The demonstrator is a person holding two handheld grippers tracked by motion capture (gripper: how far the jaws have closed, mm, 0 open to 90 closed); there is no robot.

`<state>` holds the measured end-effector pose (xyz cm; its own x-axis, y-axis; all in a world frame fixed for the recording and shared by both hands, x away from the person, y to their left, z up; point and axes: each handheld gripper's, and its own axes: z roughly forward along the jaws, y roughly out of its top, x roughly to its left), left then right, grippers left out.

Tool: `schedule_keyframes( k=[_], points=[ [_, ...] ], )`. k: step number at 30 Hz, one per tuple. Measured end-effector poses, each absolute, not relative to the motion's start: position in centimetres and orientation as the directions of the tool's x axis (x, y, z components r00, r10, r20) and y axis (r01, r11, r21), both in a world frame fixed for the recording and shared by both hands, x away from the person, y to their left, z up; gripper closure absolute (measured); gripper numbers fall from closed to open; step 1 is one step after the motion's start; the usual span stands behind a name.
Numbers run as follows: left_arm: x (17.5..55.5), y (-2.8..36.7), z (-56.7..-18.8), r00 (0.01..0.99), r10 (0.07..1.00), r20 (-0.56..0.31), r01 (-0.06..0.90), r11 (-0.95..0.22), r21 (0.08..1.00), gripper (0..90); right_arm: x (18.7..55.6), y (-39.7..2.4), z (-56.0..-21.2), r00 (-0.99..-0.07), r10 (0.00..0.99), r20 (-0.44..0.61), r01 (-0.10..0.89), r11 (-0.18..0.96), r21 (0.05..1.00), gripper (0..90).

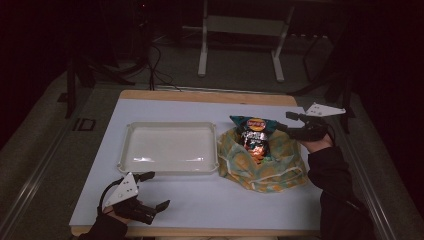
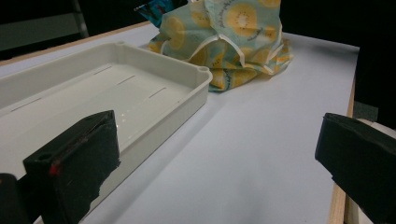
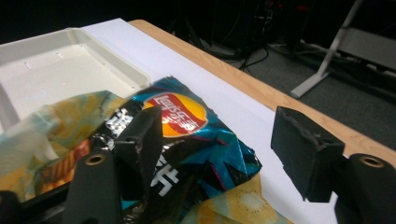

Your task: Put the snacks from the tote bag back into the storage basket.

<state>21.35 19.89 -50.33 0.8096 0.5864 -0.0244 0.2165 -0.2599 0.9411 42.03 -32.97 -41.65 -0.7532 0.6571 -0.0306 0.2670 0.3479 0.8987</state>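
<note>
Chip bag (image 1: 254,134), glossy teal and black with a red-and-yellow logo, lay on the kiwi-print cloth (image 1: 272,167) at centre right of the worktop (image 1: 210,200). Right gripper (image 1: 292,122) straddled its top corner, jaws partly apart, not yet pinching. Its own view showed the wooden far edge. Left gripper (image 1: 152,190), wide open and holding nothing, sat lower left beside the white tray (image 1: 170,170).

White bench (image 1: 200,200) with wooden edge, empty cream tray (image 1: 131,150) toward its left side, metal stand legs (image 1: 202,55) on floor beyond far edge
</note>
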Motion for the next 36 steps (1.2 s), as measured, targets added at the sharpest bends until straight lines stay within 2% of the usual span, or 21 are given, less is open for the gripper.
schedule_keyframes(
  k=[5, 12, 15, 27, 36],
  points=[
    [21.4, 19.9, -50.4, 0.81, 0.586, -0.024, 0.218, -0.263, 0.94, 0.2, 43.4, -33.1, -42.8, -0.747, 0.665, -0.004, 0.305, 0.348, 0.886, 39.2],
    [21.4, 19.9, -50.4, 0.81, 0.585, -0.022, 0.219, -0.268, 0.938, 0.3, 44.9, -32.9, -44.7, -0.726, 0.688, 0.017, 0.362, 0.361, 0.86, 38.7],
    [21.5, 19.9, -50.4, 0.811, 0.584, -0.022, 0.219, -0.268, 0.938, 0.3, 45.2, -32.8, -45.3, -0.725, 0.687, 0.049, 0.371, 0.33, 0.868, 38.8],
    [21.5, 20.0, -50.6, 0.811, 0.584, -0.031, 0.227, -0.266, 0.937, 0.3, 46.7, -32.3, -47.3, -0.727, 0.683, 0.072, 0.43, 0.371, 0.823, 39.6],
    [21.6, 19.9, -50.6, 0.813, 0.582, -0.031, 0.231, -0.272, 0.934, 0.3, 46.9, -31.9, -47.9, -0.765, 0.638, 0.086, 0.437, 0.417, 0.797, 63.7]
  ],
)
